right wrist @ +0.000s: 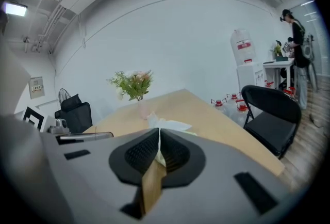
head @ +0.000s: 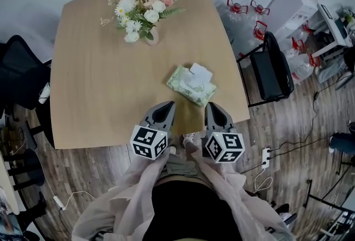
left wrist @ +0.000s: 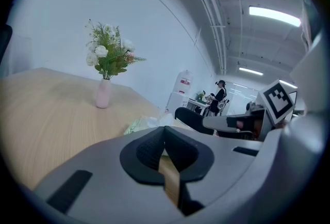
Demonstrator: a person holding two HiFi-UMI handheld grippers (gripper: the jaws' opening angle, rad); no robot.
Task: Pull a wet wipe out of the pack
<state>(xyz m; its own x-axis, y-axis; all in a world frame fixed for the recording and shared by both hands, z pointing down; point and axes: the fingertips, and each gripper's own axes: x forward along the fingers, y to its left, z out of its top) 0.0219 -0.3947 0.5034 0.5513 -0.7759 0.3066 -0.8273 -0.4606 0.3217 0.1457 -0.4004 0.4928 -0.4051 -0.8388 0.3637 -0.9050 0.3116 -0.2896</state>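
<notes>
The pale green wet wipe pack lies on the wooden table, near its front right side, with a white wipe standing up from its top. My left gripper and right gripper are over the table's front edge, just short of the pack, one on each side. In the left gripper view the jaws are shut and empty, with the pack just beyond them. The right gripper view shows shut, empty jaws and the white wipe peeking over them.
A pink vase of flowers stands at the table's far side. A black folding chair is off the right edge, with water bottles and a dispenser behind it. A dark chair stands at the left.
</notes>
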